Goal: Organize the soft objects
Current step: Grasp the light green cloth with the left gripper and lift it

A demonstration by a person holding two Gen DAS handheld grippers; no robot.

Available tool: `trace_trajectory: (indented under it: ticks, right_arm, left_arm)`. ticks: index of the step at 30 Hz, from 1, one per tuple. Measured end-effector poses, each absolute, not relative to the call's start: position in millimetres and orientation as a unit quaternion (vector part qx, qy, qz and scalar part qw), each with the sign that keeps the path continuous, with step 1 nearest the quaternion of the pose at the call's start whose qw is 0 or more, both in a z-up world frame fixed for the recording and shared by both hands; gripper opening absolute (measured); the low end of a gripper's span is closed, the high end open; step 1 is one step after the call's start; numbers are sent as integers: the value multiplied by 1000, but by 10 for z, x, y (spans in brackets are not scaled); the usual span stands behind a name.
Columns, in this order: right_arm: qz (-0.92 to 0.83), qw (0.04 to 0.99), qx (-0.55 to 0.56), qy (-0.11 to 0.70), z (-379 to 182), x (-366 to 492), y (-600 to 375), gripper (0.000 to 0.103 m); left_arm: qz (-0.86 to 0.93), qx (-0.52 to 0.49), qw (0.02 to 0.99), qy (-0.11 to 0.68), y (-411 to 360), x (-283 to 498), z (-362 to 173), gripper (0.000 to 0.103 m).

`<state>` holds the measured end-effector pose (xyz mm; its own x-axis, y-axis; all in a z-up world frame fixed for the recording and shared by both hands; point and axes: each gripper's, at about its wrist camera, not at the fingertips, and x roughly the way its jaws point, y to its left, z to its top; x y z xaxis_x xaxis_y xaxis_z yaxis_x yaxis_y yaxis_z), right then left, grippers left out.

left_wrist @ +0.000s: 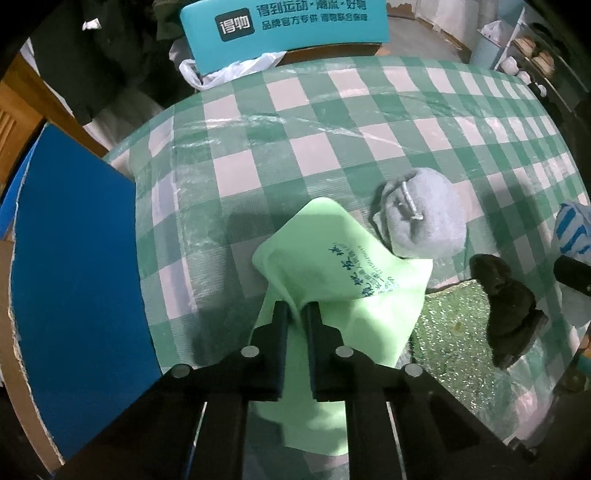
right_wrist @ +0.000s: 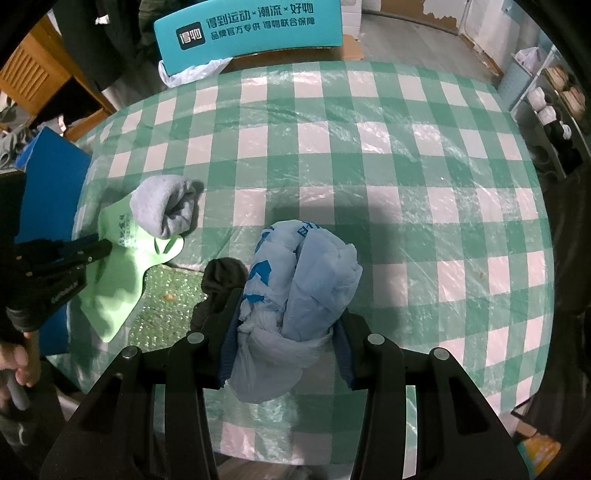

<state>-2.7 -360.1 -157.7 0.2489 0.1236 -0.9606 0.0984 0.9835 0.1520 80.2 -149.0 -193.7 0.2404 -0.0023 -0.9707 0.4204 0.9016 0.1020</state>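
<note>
1. Left wrist view: the left gripper (left_wrist: 298,314) has its jaws pressed together on a fold of a light green cloth (left_wrist: 332,295) printed with dark lettering. The cloth drapes over the near edge of a table (left_wrist: 332,129) covered in green and white checks under clear plastic.
2. A rolled grey sock (left_wrist: 424,214) with a white string lies on the table just beyond the cloth, touching its far corner.
3. A dark sock (left_wrist: 506,306) sits to the right, near the table's near edge, on a glittery green patch (left_wrist: 454,332).
4. A blue board (left_wrist: 74,295) stands off the table's left edge; a teal box (left_wrist: 284,29) with white lettering stands past the far edge.
5. Right wrist view: the right gripper (right_wrist: 284,325) pinches a knotted pale blue plastic bag (right_wrist: 306,280) between its jaws, above the table's near edge.
6. The dark sock (right_wrist: 221,277) lies just left of the bag, partly hidden by a finger.
7. At the table's left edge, the left gripper (right_wrist: 105,245) clamps the green cloth (right_wrist: 114,288), with the grey sock (right_wrist: 162,203) resting on the cloth's far end.
</note>
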Motion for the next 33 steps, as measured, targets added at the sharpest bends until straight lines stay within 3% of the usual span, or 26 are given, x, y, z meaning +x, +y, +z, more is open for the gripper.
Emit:
trace_trajectory:
  ticks: [8,29,31,32,33]
  right_arm:
    - [9,788,90,609,-1532,-15,-3591,43]
    - [20,797,85,597,-1352,-53,-3468,43]
    - [21,797,85,597,-1343,-56,-3458,43]
    - [22,797,85,597,-1337,-60,-3452,43]
    - [22,797,85,597,-1336,-61,-3448,43]
  left_arm:
    - [-155,164,777,588,-1502,717,-1764,4]
    - [-192,129,783,577,-1408,421,-1374,4]
    - [-184,132,780,584,-1406,438,-1438,7]
    - [-179,132,776,590,-1403,454,-1481,18]
    - [-174,131,773,596,-1392,477,-1535,37]
